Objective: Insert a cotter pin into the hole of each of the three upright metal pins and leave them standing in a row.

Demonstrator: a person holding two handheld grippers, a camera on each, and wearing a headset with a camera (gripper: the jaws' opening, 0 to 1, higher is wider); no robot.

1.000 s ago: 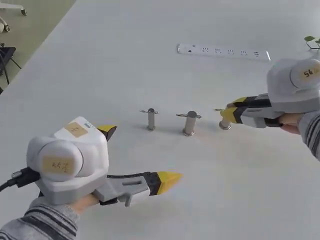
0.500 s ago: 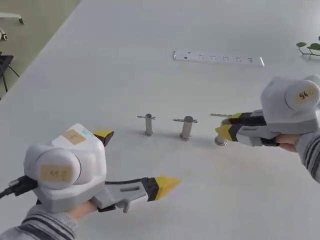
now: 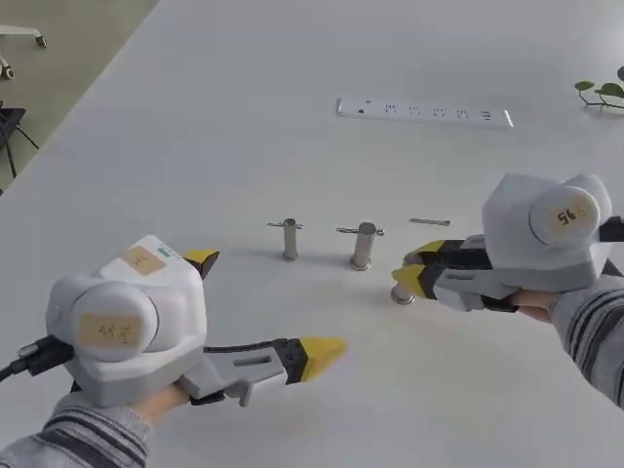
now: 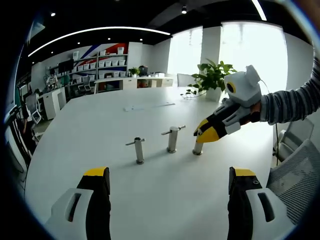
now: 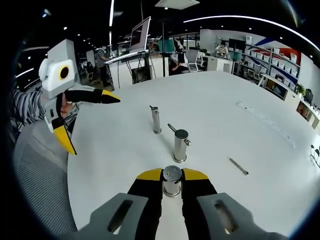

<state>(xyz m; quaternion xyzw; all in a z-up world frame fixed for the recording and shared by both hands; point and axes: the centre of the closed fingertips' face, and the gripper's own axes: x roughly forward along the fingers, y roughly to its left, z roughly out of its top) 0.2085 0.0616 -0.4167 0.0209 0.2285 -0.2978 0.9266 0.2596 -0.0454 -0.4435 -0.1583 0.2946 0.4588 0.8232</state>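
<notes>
The left hand-held gripper point(image 3: 265, 303) is held over the white table point(image 3: 292, 97), jaws wide apart. The right hand-held gripper point(image 3: 409, 273) clamps the third metal pin point(image 5: 172, 181). The head view hides most of it; the right gripper view shows its shiny flat top. The left metal pin point(image 3: 290, 239) and middle metal pin point(image 3: 363, 244) stand cross-pinned beside it, and a loose cotter pin point(image 3: 429, 222) lies beyond.

Mid white table point(image 3: 244, 117): slim upright steel pin point(image 3: 290, 239) left, thicker upright steel pin point(image 3: 363, 246) beside it, third steel pin point(image 3: 402, 292) right, nearer front edge. Loose metal cotter pin point(image 3: 429, 222) behind third. White power strip point(image 3: 424, 112) toward far edge.
</notes>
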